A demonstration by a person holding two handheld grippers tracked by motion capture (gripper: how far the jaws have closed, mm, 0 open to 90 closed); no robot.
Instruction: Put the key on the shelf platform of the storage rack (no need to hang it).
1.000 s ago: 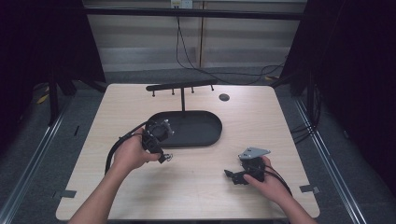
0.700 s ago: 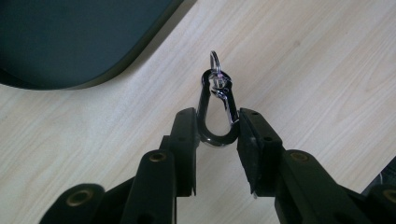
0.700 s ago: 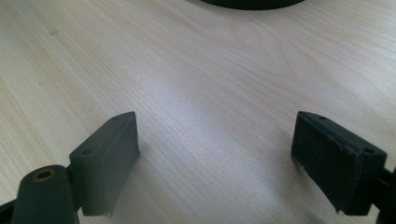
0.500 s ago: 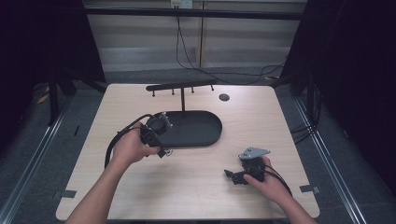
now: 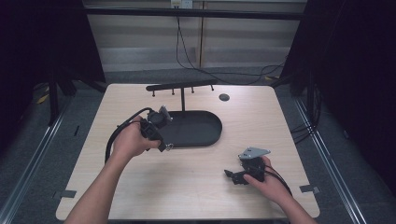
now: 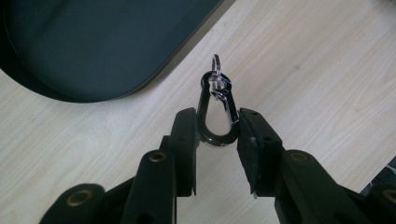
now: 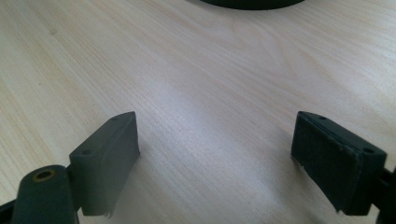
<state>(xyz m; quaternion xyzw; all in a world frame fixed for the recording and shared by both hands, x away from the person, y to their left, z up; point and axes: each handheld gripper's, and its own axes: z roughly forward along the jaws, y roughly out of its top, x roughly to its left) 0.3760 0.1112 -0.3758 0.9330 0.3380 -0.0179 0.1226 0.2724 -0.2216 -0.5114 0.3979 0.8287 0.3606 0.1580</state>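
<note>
Left tool clamped on snap hook by curved sides — could squirt out. Right tool jaws apart, low over counter.

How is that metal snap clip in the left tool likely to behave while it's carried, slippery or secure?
The snap clip looks polished and rounded, so it may slip or pivot between the left tool pads, which pinch only its lower end. It's probably stiff and light. The small ring on top looks loosely linked and may swing.
</note>
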